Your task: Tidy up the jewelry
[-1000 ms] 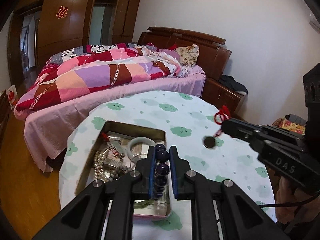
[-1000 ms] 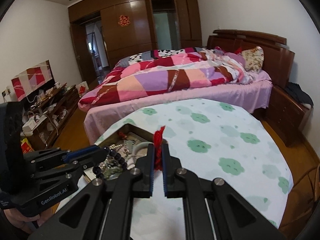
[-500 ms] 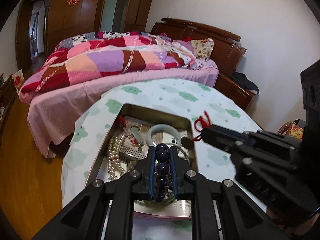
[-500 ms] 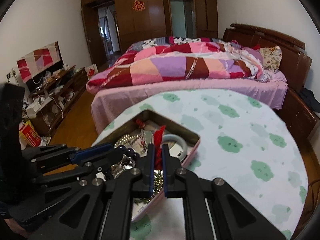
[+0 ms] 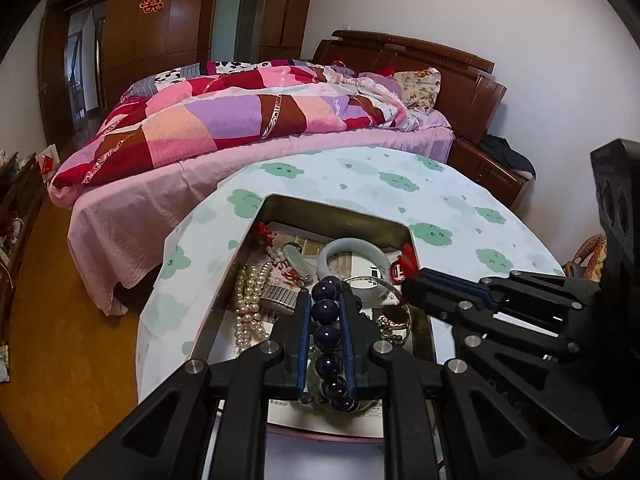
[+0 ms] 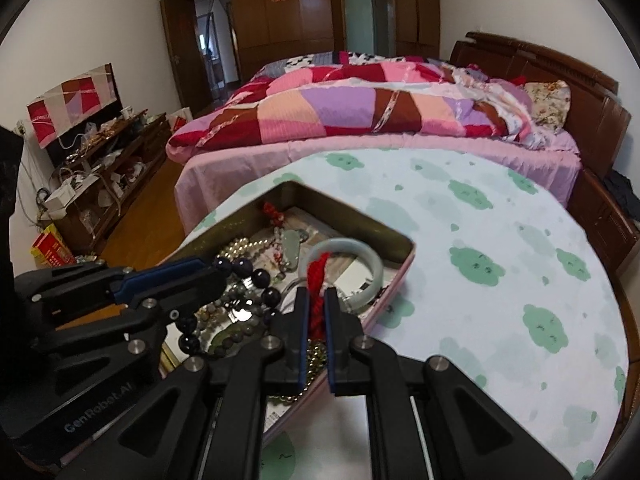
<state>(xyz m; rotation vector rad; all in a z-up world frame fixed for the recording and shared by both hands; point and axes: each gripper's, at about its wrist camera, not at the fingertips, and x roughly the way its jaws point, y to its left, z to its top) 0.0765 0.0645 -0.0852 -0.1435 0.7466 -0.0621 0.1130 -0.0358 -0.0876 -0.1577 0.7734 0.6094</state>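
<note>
My left gripper (image 5: 325,298) is shut on a bracelet of dark purple beads (image 5: 326,334) and holds it over the open metal tin (image 5: 340,210). The bracelet also shows in the right wrist view (image 6: 260,280). My right gripper (image 6: 316,296) is shut on a red cord (image 6: 316,280) whose charm (image 5: 398,270) hangs inside the tin (image 6: 352,220). The right gripper (image 5: 408,286) enters the left wrist view from the right. In the tin lie a pale jade bangle (image 5: 352,252), a pearl strand (image 5: 248,300) and other pieces.
The tin sits near the left edge of a round table with a white cloth with green clouds (image 6: 500,260). A bed with a patchwork quilt (image 5: 248,120) stands behind it. A low wooden cabinet (image 6: 104,176) with clutter stands at the left wall.
Both grippers have moved in over the tin and lower. The red cord and its charm went from above the tablecloth to inside the tin. Both grips held.
</note>
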